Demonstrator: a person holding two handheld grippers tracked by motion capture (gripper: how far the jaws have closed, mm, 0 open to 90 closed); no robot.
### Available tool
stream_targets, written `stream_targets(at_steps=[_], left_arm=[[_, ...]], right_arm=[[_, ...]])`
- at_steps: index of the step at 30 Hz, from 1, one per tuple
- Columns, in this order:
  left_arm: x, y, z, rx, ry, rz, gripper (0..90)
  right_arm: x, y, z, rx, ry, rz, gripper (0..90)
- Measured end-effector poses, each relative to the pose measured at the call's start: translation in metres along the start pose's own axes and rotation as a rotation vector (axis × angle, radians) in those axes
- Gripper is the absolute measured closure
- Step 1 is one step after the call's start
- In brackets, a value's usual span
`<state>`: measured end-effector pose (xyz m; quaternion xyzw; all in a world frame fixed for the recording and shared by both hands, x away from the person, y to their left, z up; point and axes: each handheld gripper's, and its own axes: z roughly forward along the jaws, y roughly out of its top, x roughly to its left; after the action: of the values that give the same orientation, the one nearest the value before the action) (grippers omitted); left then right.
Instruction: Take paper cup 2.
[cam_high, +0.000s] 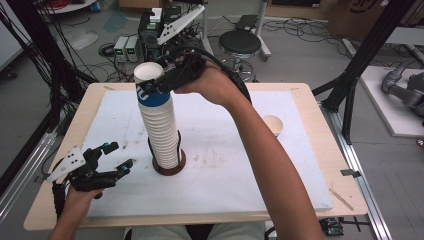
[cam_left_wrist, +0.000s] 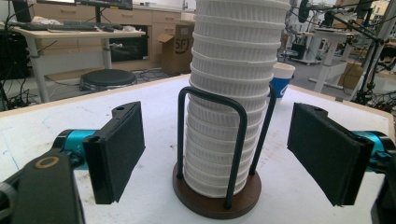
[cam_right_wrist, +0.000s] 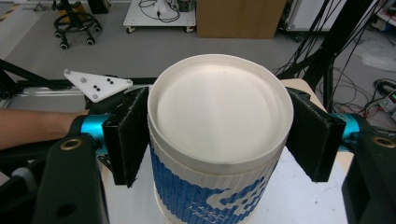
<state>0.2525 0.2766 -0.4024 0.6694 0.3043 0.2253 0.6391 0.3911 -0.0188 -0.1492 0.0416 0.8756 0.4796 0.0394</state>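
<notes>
Pinching the blue-printed top cup (cam_right_wrist: 217, 154), its lettering seemingly unreadable, the right gripper (cam_right_wrist: 219, 135) grips; left gripper (cam_left_wrist: 233, 154) spread.

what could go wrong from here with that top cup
The right gripper grips the blue top cup of a tall cup stack that rises well above its wire holder. If nested cups stick, several may lift together or the stack may tip. The left gripper is open and apart, so nothing steadies it.
</notes>
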Motion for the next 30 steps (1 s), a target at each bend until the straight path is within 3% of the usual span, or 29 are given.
stream_targets(at_steps=[9,19,30], left_arm=[[0.000,0.000,0.000,0.001,-0.001,0.001,18.6],[-0.001,0.001,0.000,-0.004,-0.004,0.002,18.7],[-0.004,0.002,0.002,-0.003,-0.017,0.009,18.7]], right_arm=[[0.003,0.005,-0.003,-0.008,-0.018,-0.011,30.1],[0.005,0.016,-0.024,-0.118,-0.037,0.001,30.4],[0.015,0.019,-0.061,-0.212,-0.087,-0.004,30.4]])
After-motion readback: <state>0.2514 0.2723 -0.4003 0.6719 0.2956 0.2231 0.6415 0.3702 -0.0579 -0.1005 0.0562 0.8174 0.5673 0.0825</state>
